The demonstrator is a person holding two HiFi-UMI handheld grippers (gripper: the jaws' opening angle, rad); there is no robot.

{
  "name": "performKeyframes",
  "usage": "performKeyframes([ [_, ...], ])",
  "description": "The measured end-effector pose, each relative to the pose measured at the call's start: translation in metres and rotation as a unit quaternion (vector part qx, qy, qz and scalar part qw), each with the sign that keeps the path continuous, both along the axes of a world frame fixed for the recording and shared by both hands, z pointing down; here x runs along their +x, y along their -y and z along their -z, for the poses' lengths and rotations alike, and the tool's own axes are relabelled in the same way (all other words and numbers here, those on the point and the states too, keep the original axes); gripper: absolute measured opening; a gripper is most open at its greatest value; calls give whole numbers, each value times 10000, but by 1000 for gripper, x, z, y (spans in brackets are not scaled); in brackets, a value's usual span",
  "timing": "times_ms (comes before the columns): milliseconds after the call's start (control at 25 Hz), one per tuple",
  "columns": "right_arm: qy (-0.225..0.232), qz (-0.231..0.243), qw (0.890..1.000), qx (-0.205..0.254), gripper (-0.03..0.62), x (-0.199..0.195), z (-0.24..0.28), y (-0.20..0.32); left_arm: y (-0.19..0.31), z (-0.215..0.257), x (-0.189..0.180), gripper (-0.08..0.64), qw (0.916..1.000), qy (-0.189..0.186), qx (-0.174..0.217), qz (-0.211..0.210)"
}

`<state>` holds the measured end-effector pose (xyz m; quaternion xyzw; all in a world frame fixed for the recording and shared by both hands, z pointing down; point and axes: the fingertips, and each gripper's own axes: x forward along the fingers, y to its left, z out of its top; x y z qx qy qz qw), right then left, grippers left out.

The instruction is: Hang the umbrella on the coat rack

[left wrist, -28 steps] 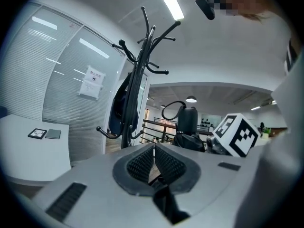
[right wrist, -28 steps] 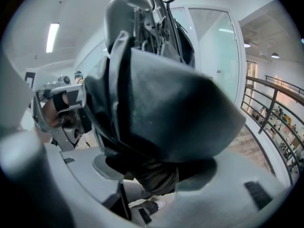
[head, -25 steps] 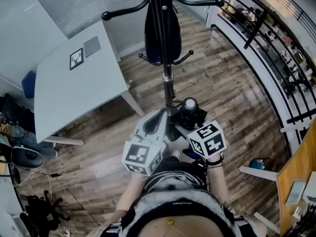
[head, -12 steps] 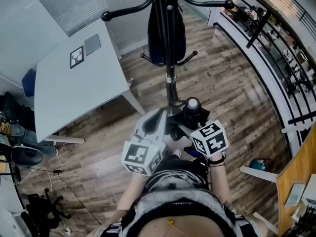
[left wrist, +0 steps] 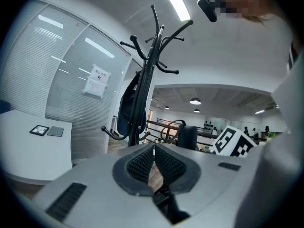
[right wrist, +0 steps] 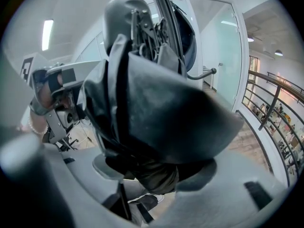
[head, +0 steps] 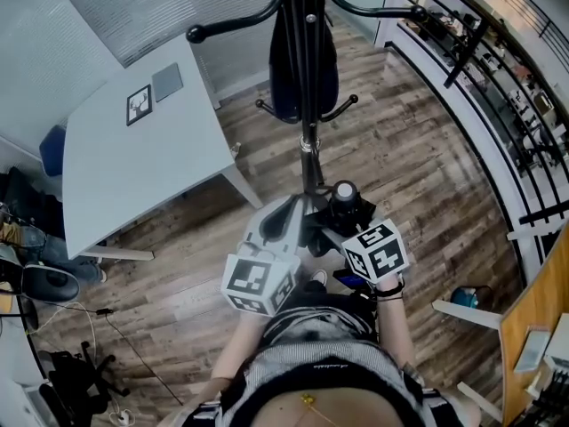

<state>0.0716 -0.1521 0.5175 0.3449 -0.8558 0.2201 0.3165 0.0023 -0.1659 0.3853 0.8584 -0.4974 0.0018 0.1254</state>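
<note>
right claw (right wrist: 156,177) grips umbrella (right wrist: 161,113) near coat rack (head: 308,140); left claw (left wrist: 153,161) closed.

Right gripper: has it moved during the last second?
No. The right gripper, shut on the umbrella, sits just where it did relative to the white table.

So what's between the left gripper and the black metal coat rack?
Only bare wood-plank floor lies between the left gripper and the black metal coat rack, as the head view shows.
</note>
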Motion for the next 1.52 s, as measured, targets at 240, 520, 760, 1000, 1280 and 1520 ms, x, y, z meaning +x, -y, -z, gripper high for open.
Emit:
performKeyframes([
  [240, -71, -16, 10000, -47, 275, 5, -12, 3, 0, -5, 4, 11, 10000, 26, -36, -36],
  [520, -212, 15, 9997, -111, 275, 9, -19, 5, 1, -5, 4, 11, 10000, 62, -54, -35],
  [760, -214, -74, 9997, -71, 252, 9, -25, 9, 3, -7, 3, 11, 9999, 36, -95, -35],
  [1000, -213, -5, 9997, -134, 250, 8, -32, 13, 5, -9, 3, 11, 9999, 40, -110, -33],
  [1280, -302, -6, 9992, -262, 249, 11, -45, 15, 8, -11, 0, 11, 9999, 65, -142, -38],
  [1520, -404, -43, 9984, -388, 250, 14, -56, 17, 12, -12, 1, 11, 9998, 81, -172, -107],
])
